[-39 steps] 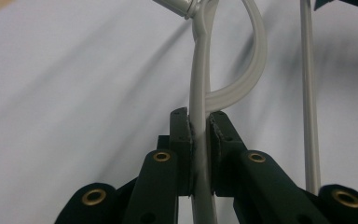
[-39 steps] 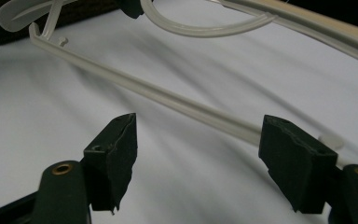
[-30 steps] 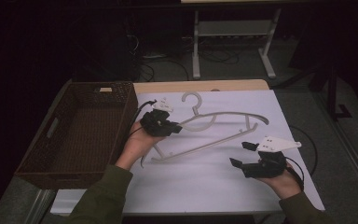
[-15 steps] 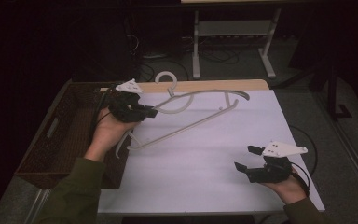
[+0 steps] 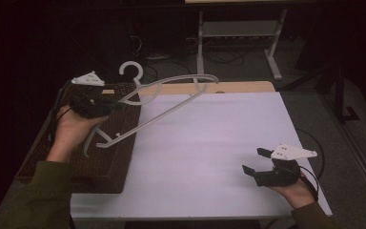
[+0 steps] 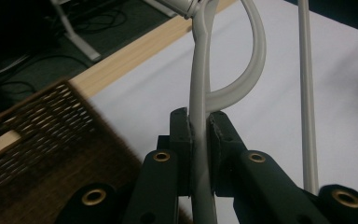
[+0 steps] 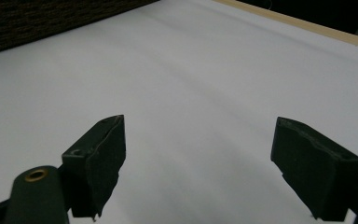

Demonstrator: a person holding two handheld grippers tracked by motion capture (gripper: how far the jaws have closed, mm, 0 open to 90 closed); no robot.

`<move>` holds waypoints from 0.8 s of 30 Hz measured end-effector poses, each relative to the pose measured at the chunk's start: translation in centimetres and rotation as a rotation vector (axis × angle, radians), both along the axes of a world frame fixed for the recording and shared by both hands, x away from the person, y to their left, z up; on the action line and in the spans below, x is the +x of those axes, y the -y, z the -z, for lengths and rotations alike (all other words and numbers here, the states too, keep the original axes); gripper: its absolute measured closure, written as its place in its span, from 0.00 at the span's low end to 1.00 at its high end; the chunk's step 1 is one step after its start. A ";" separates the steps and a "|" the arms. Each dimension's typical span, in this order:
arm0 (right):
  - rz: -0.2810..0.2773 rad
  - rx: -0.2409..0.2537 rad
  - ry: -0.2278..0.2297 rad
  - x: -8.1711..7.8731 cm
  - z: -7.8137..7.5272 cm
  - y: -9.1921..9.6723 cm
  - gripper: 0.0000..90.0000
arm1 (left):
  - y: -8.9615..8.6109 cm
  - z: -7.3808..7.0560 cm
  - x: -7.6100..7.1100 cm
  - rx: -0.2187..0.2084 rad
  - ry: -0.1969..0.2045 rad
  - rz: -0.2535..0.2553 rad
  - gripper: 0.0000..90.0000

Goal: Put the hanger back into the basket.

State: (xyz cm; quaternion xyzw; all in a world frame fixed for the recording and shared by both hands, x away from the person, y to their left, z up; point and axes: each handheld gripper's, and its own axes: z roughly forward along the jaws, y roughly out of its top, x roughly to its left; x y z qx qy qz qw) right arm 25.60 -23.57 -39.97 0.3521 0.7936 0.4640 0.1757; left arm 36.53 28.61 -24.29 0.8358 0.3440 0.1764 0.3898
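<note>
Lifted and carried leftward since a second ago: hanger, now tilted in the air over the basket at the table's left edge. Clenched on its pale arm, left gripper (hook pointing far). Near right, right gripper: released, jaws just widening, nothing between.

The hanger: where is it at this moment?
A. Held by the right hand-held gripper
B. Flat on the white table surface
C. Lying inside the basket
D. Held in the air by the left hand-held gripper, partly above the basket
D: the left hand-held gripper clamps the hanger, lifted partly over the basket.
</note>
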 end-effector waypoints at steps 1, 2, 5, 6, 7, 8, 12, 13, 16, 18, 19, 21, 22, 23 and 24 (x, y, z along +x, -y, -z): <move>0.000 -0.003 0.004 0.0 0.0 0.0 0.19 | -0.6 -0.1 -0.1 0.000 0.001 -0.012 0.91; 0.001 -0.004 0.002 0.1 0.1 0.0 0.18 | -1.3 -0.2 -0.2 0.004 0.004 -0.025 0.91; 0.002 -0.007 -0.008 0.1 0.2 -0.1 0.18 | -3.3 -0.3 -0.4 0.008 0.009 -0.060 0.91; 0.003 -0.006 -0.005 0.1 0.2 -0.1 0.18 | -4.0 -0.3 -0.4 0.013 0.014 -0.070 0.91; 0.003 -0.007 -0.005 0.1 0.2 -0.1 0.18 | -4.6 -0.3 -0.6 0.009 0.010 -0.089 0.91; 0.007 -0.005 -0.006 0.1 0.2 -0.1 0.18 | -5.3 -0.2 -0.7 0.003 0.012 -0.103 0.91; 0.010 -0.006 -0.006 0.1 0.2 0.0 0.18 | -7.9 0.0 -0.9 -0.007 0.014 -0.146 0.91; 0.010 -0.009 -0.005 0.1 0.3 0.0 0.18 | -8.5 0.0 -1.0 0.002 0.016 -0.153 0.91; 0.011 -0.013 -0.002 0.2 0.3 -0.1 0.18 | -10.4 0.0 -1.2 -0.004 0.019 -0.186 0.91; 0.011 -0.018 -0.001 0.2 0.3 -0.1 0.18 | -11.6 0.2 -1.4 -0.001 0.017 -0.207 0.91; 0.015 -0.012 -0.009 0.2 0.3 -0.1 0.18 | -12.1 0.3 -1.5 0.002 0.014 -0.218 0.91; 0.013 -0.016 -0.007 0.2 0.4 -0.1 0.18 | -13.1 0.6 -1.5 0.012 0.012 -0.239 0.91; 0.017 -0.014 -0.014 0.1 0.4 -0.1 0.19 | -13.5 0.8 -1.5 0.017 0.008 -0.248 0.91; 0.019 -0.016 -0.013 0.2 0.3 -0.1 0.19 | -13.9 0.9 -1.5 0.021 0.004 -0.257 0.91; 0.020 -0.019 -0.007 0.2 0.3 -0.1 0.19 | -14.3 1.1 -1.4 0.021 -0.001 -0.265 0.91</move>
